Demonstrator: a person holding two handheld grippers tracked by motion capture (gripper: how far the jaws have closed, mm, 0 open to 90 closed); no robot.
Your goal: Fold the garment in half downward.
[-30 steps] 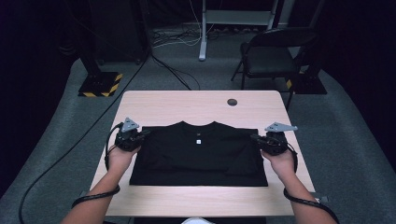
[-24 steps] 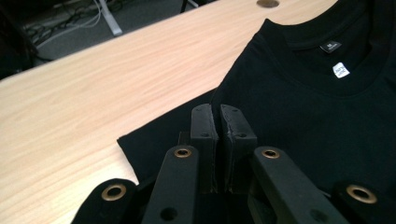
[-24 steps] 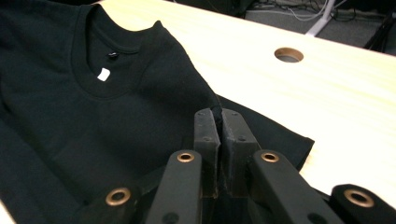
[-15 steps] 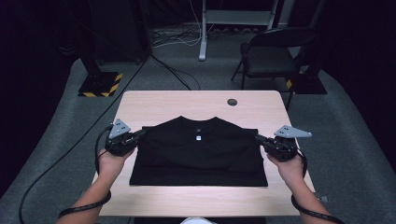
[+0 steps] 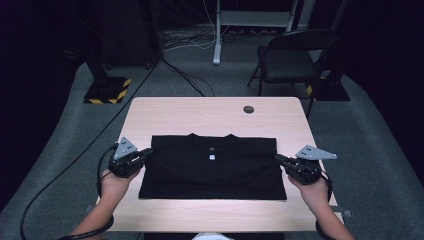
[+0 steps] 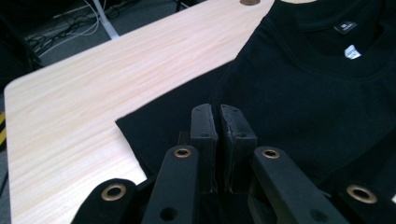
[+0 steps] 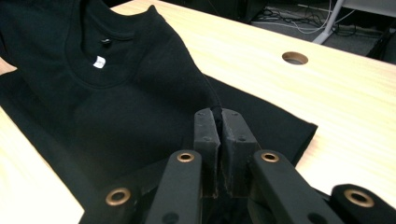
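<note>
We read this as a fold on a black cotton crew-neck T-shirt, which lies flat in the middle of the pale wooden table, collar toward the far edge, white neck label up.

Left of the shirt: the left gripper sits at the shirt's left edge. In the left gripper view its jaws are pressed together with a thin pinch of black fabric between the pads; the cloth rises in a ridge from the jaws toward the collar, so we judge the layer is lifted off the rest of the shirt. The left hand comes in from the near side of the shirt.

Middle: the shirt's sleeves look folded in already, since the outline is a plain rectangle. Beyond the collar, a round cable hole in the tabletop.

Right of the shirt: the right gripper mirrors the left at the shirt's right edge, jaws likewise clamped on a fold of black fabric, with a taut crease running from the pinch toward the collar in the right gripper view. The right hand sits near the shirt's near-right corner.

Both grips sit at about the same height along the sides, probably so the fold comes out straight.

Beyond the table: a dark folding chair on grey carpet.
</note>
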